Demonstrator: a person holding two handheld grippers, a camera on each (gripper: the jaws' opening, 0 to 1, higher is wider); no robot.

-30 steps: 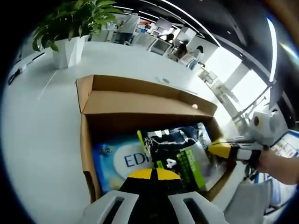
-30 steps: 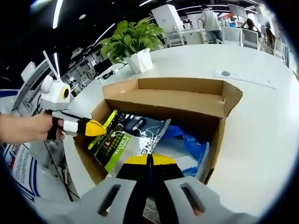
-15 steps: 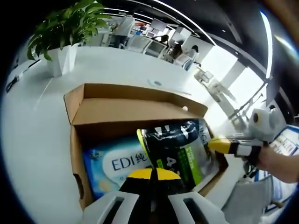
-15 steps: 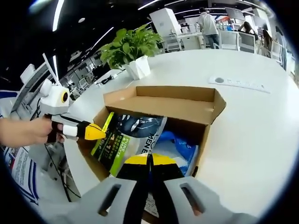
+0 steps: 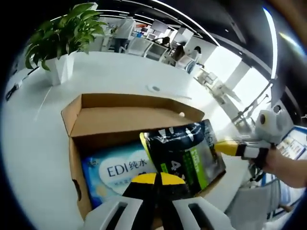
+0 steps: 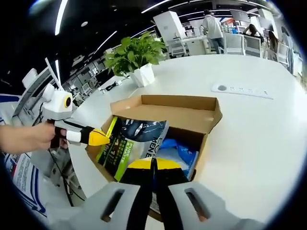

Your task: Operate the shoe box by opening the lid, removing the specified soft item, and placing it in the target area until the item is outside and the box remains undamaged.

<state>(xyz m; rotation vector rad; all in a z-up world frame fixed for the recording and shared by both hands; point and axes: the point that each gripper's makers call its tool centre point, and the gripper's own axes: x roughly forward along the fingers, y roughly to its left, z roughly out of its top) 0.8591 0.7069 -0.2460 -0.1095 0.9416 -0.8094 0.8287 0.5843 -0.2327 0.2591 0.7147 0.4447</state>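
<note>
cardboard box (image 5: 120, 112) open; both grippers (image 5: 154, 178) (image 6: 153, 164) clamp black-green pouch (image 5: 184, 151).

L gripper (image 5: 155, 178) & R gripper (image 6: 152, 164): fingers pressed together, yellow tips meeting. Each reaches in from the side of the other's view, held by a bare hand (image 6: 33, 136), pistol-style.

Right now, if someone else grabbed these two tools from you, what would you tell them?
Left tool: shut on the black-and-green pack, at its edge.
Right tool: shut on the same pack.
The shoe box sits open on the white table, with a blue pack lying inside.
Done: lid open, pack gripped and tilted up.
Left: lift the pack clear and set it on the table.
</note>
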